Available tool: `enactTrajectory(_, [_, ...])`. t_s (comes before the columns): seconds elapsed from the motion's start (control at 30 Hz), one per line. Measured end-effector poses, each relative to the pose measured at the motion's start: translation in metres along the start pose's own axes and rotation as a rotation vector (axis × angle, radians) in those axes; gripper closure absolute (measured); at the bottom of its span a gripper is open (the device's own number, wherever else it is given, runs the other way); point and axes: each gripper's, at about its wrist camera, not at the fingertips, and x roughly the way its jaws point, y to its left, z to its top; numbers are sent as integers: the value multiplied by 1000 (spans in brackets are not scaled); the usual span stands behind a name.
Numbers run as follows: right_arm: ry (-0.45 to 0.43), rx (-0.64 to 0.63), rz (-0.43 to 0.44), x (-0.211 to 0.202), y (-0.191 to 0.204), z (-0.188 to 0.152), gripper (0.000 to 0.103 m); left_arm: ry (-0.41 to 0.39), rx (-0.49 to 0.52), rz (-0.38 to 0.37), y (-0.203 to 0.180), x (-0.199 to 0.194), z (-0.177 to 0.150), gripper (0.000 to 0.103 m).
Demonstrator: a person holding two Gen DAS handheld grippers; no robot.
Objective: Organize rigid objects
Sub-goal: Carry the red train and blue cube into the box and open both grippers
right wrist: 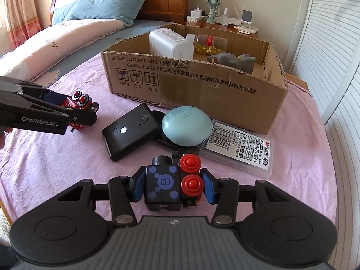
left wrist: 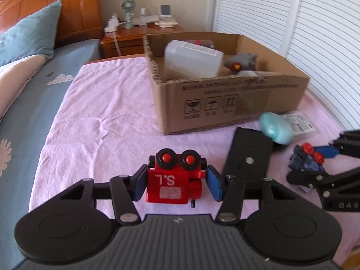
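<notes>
My left gripper [left wrist: 175, 183] is shut on a red toy train block [left wrist: 167, 185] marked "S.L", with red-and-black wheels on top, just over the pink cloth. It also shows in the right wrist view [right wrist: 82, 100]. My right gripper [right wrist: 172, 185] is shut on a dark blue toy train block [right wrist: 163, 183] marked "B", red wheels at its right side; it also shows in the left wrist view [left wrist: 307, 160]. An open cardboard box [right wrist: 202, 85] stands beyond both, holding a white container [right wrist: 171, 43], a bottle [right wrist: 209, 41] and a grey toy [right wrist: 234, 60].
On the pink cloth [right wrist: 56, 157] in front of the box lie a black device [right wrist: 132, 131], a teal oval case [right wrist: 186, 126] and a clear plastic case with a label [right wrist: 240, 148]. A bed with pillows lies left, a nightstand [right wrist: 227, 25] behind, louvred doors right.
</notes>
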Motion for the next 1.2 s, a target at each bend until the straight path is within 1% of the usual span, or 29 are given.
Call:
enactTrajectory(0.1, [7, -21, 7, -6, 0, 0, 48, 21, 51, -29, -4, -8, 2, 50])
enactTrajectory(0.2, [6, -39, 2, -11, 0, 1, 48, 25, 81, -42, -8, -15, 6, 50])
enactTrajectory(0.4, [-8, -41, 6, -21, -2, 2, 48, 8, 91, -69, -13, -29, 14, 50])
enactTrajectory(0.53, [-26, -40, 10, -29, -3, 7, 48, -21, 96, -90, -14, -40, 31, 50])
enactTrajectory(0.67, [-56, -38, 8, -39, -9, 16, 48, -70, 114, -90, -14, -49, 58, 50])
enactTrajectory(0.83, [-90, -32, -3, -48, -16, 28, 48, -119, 134, -82, -15, -41, 93, 50])
enactTrajectory(1.0, [-103, -27, -9, -52, -18, 34, 48, -113, 132, -65, -15, -11, 118, 50])
enactTrajectory(1.03, [-105, -28, -10, -52, -18, 34, 48, -107, 125, -62, -13, -6, 119, 48])
enactTrajectory(1.07, [-104, -31, -9, -52, -17, 35, 48, -99, 107, -57, -12, -1, 120, 44])
enactTrajectory(1.13, [-108, -34, -10, -55, -16, 34, 48, -89, 84, -57, -10, 1, 118, 10])
enactTrajectory(1.17, [-109, -34, -9, -55, -17, 35, 48, -110, 77, -56, -9, -1, 113, 6])
enactTrajectory(1.2, [-110, -32, -8, -55, -18, 36, 48, -133, 76, -48, -9, -5, 109, 5])
